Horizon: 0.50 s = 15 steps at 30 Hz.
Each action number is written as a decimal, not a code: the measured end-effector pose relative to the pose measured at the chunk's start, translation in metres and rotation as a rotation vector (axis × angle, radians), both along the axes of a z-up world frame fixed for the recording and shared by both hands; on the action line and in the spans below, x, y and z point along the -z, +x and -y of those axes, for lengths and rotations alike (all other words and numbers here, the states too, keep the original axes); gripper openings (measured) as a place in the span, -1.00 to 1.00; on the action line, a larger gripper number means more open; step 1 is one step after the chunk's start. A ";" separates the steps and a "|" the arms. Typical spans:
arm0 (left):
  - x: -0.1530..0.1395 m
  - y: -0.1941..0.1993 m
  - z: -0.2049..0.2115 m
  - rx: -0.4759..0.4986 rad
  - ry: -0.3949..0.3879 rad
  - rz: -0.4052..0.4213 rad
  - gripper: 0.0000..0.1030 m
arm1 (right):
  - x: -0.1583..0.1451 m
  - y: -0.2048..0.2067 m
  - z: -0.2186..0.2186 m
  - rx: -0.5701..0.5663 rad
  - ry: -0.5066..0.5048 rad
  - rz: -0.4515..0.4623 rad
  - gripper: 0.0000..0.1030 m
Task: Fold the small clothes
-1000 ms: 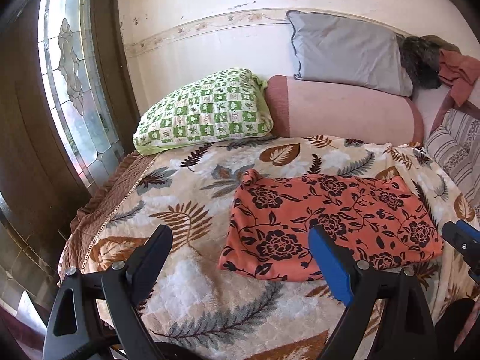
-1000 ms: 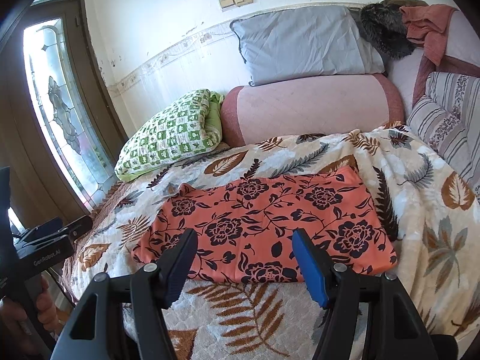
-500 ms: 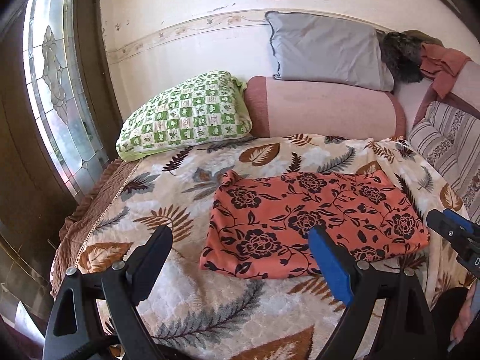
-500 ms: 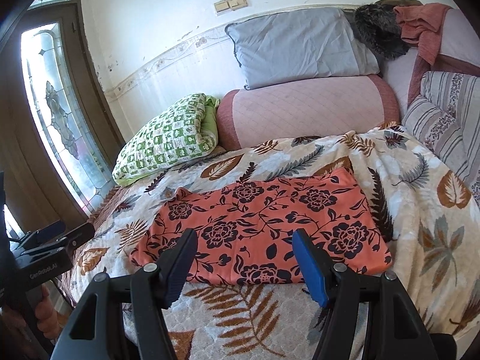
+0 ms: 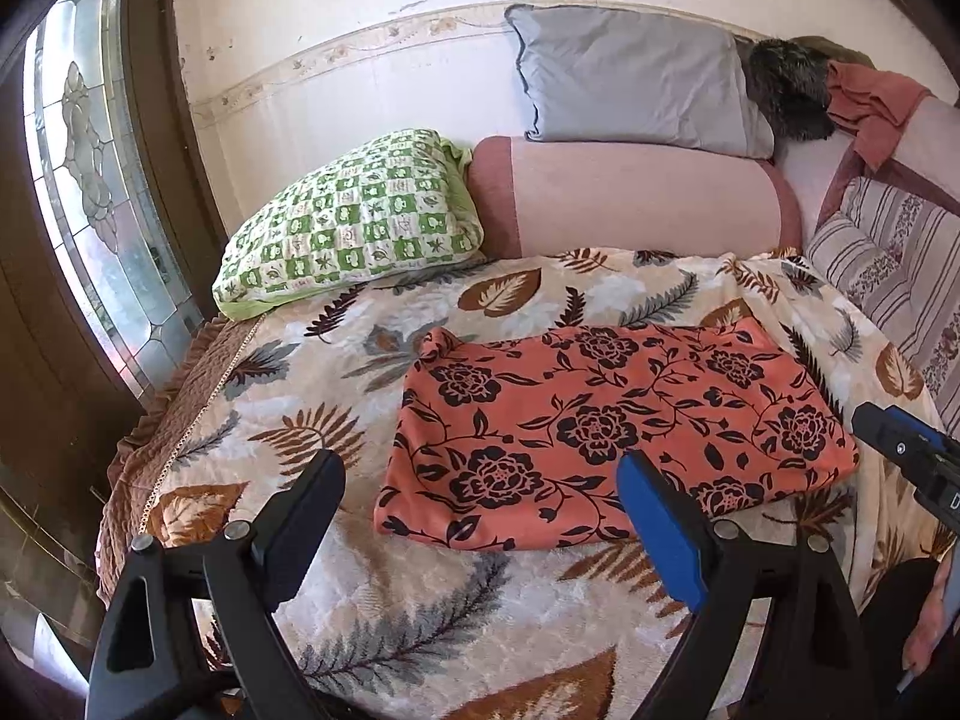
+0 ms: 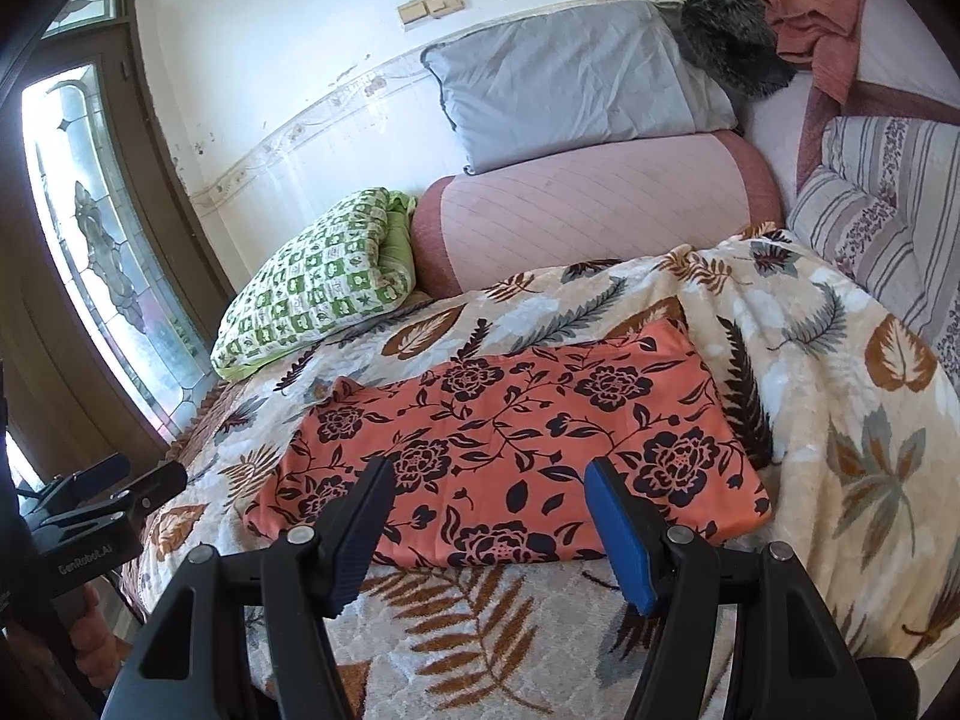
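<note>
An orange cloth with a black floral print [image 5: 606,432] lies folded into a flat rectangle on a leaf-patterned bedspread [image 5: 420,618], its long axis running across the bed from left to right, parallel to the pink bolster [image 5: 630,198] at the head. Its left far corner is bunched into a small knot of fabric, and the near edge sits back from the foot of the bed, leaving a bare band of bedspread between cloth and grippers. The left gripper [image 5: 480,516] hovers above that band with its jaws spread wide and nothing between them, its blue pad over the cloth's near edge. The right gripper [image 6: 486,522] hangs likewise released and empty, both fingers over the cloth's near edge. To the left, open bedspread runs to a brown frilled border [image 5: 174,396] beside a stained-glass window [image 5: 96,192]. To the right, the spread rises in folds toward a striped cushion [image 6: 888,210]. A green checked pillow [image 5: 354,222] and a grey pillow [image 5: 636,84] sit behind, well apart from the cloth.
</note>
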<state>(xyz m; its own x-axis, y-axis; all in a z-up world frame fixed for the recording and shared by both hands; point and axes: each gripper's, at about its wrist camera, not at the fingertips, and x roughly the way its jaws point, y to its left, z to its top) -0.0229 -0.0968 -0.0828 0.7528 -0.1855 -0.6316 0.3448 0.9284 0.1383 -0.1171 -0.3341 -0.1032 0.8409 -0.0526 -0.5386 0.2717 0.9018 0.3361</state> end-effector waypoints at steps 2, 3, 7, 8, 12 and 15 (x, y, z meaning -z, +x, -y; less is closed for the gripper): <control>0.003 0.002 0.003 0.000 0.009 -0.005 0.79 | 0.004 0.001 0.005 0.006 0.015 -0.005 0.34; 0.004 0.003 0.004 0.000 0.012 -0.007 0.79 | 0.006 0.002 0.007 0.009 0.020 -0.008 0.34; 0.010 0.007 0.006 0.001 0.021 -0.017 0.79 | 0.012 0.004 0.014 0.020 0.042 -0.018 0.34; 0.012 0.009 0.006 -0.002 0.023 -0.024 0.79 | 0.014 0.005 0.015 0.022 0.045 -0.021 0.34; 0.024 0.018 0.004 -0.020 0.029 -0.065 0.79 | 0.021 0.008 0.017 0.026 0.051 -0.033 0.34; 0.031 0.023 0.002 -0.029 0.037 -0.077 0.79 | 0.027 0.011 0.018 0.027 0.060 -0.043 0.34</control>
